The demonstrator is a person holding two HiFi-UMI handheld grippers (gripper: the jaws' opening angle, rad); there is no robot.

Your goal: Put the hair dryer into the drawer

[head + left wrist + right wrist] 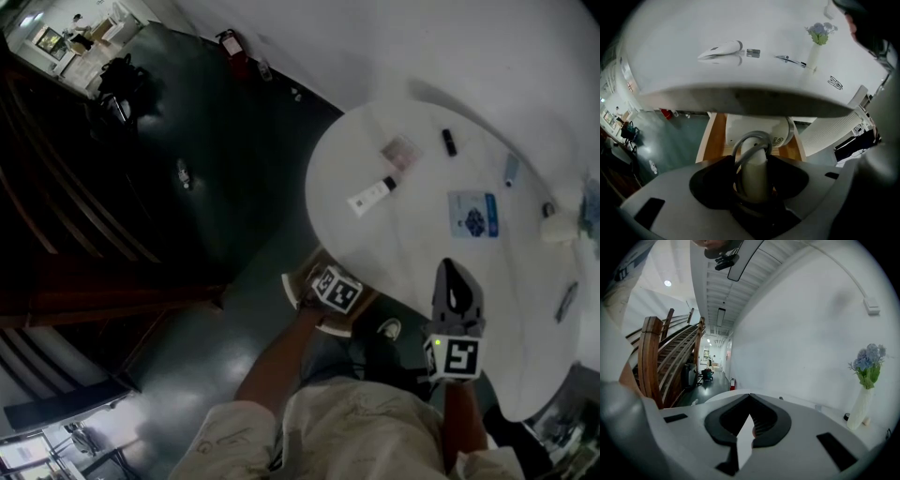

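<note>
The white hair dryer (759,132) hangs body-down over the open wooden drawer (711,138) under the round white table (422,244). My left gripper (752,160) is shut on the dryer's handle, which has a grey cord looped round it. In the head view this gripper (333,292) points steeply down over the drawer (298,284), and its marker cube hides the dryer. My right gripper (450,272) hovers over the table's near edge. Its jaws (750,395) meet at the tips and hold nothing.
On the tabletop lie a white tube (370,198), a blue packet (473,214) and other small items. A white vase of blue flowers (862,397) stands at the right. The table edge (740,101) overhangs the drawer. A wooden staircase (651,357) rises at the left.
</note>
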